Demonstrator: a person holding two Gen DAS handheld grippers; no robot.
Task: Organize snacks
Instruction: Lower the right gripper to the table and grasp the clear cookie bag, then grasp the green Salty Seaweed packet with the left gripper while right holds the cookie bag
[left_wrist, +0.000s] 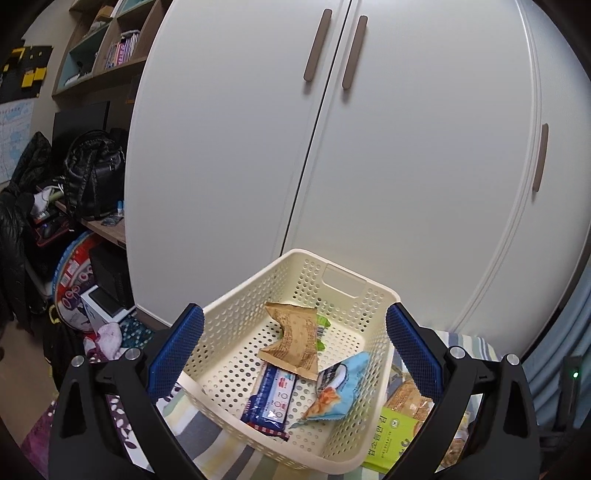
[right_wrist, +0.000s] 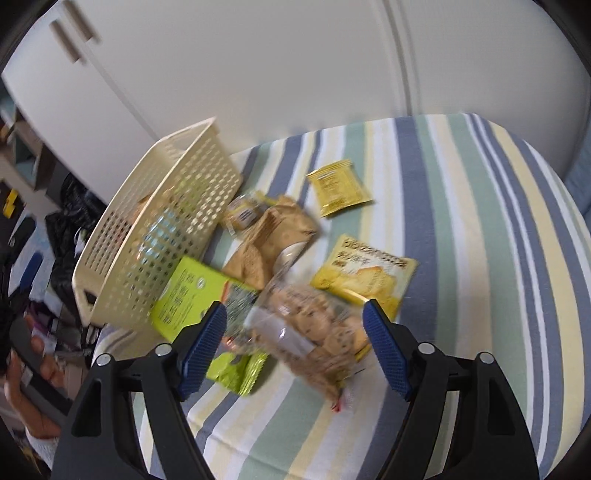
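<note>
A cream perforated basket (left_wrist: 343, 291) (right_wrist: 173, 192) stands on a striped cloth. Inside lie a brown packet (left_wrist: 295, 339), a blue bar (left_wrist: 273, 398) and a light-blue pouch (left_wrist: 340, 387). My left gripper (left_wrist: 295, 350) is open, its fingers on either side of the basket and holding nothing. In the right wrist view my right gripper (right_wrist: 295, 343) is open over a clear bag of cookies (right_wrist: 314, 328). Around it lie a green box (right_wrist: 188, 295) (left_wrist: 391, 439), a tan cracker bag (right_wrist: 273, 236), a yellow toast pouch (right_wrist: 369, 277), a small yellow sachet (right_wrist: 338, 186) and a green packet (right_wrist: 236, 369).
White cupboard doors (left_wrist: 369, 147) rise close behind the striped surface (right_wrist: 480, 258). To the left are shelves (left_wrist: 107, 44), a black bag (left_wrist: 92, 173) and floor clutter. A person's hand (right_wrist: 26, 391) shows at the lower left of the right wrist view.
</note>
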